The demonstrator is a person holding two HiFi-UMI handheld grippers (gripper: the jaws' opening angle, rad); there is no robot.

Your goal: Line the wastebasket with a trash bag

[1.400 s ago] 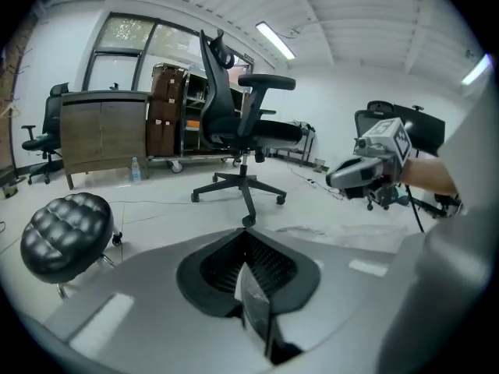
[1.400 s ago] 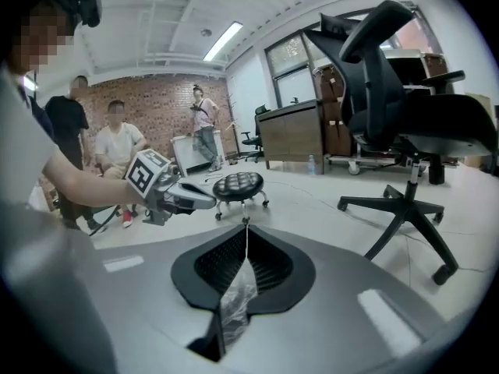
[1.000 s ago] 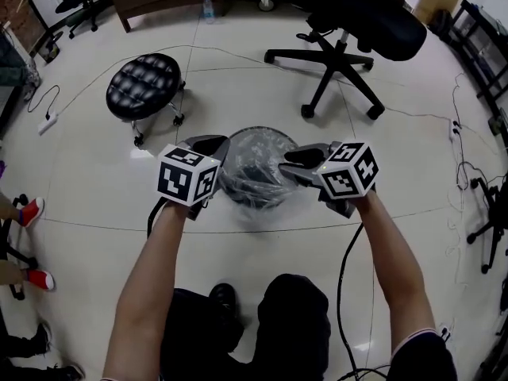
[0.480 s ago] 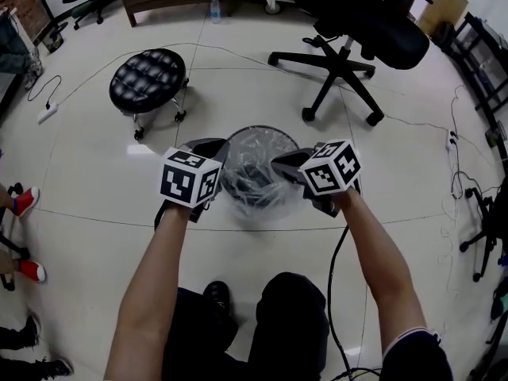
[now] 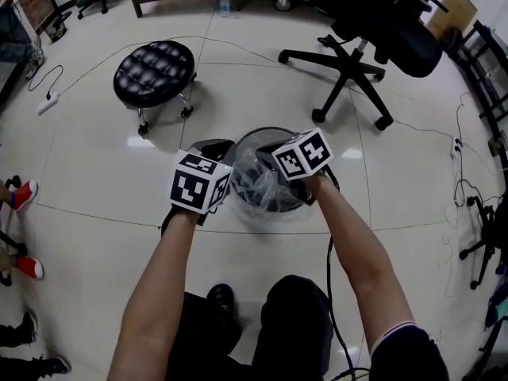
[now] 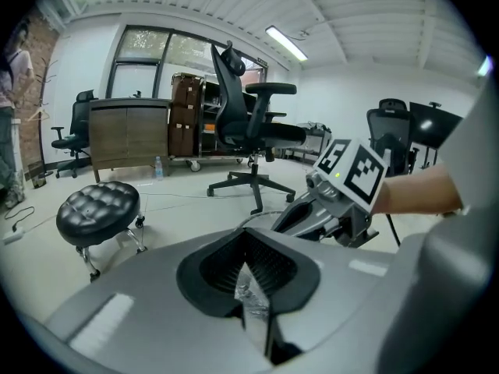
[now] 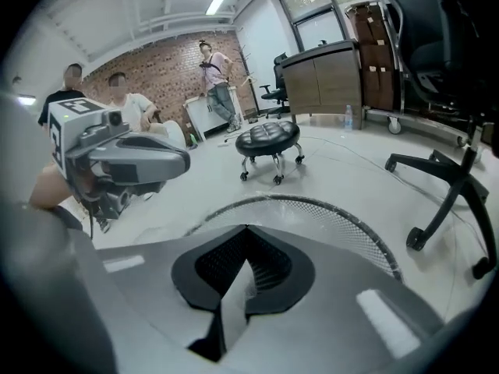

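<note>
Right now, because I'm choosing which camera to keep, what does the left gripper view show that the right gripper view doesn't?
Only the left gripper view: the right gripper and the forearm behind it. Only the right gripper view: the left gripper and people by a brick wall. Both: the black stool, the office chair, and trash bag film pinched in shut jaws.

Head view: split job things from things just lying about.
Job: round black wire-mesh wastebasket; clear plastic trash bag; left claw and right claw, both shut on the bag.
Lying about: black tufted round stool; black swivel office chair; clear water bottle; white power strip.
</note>
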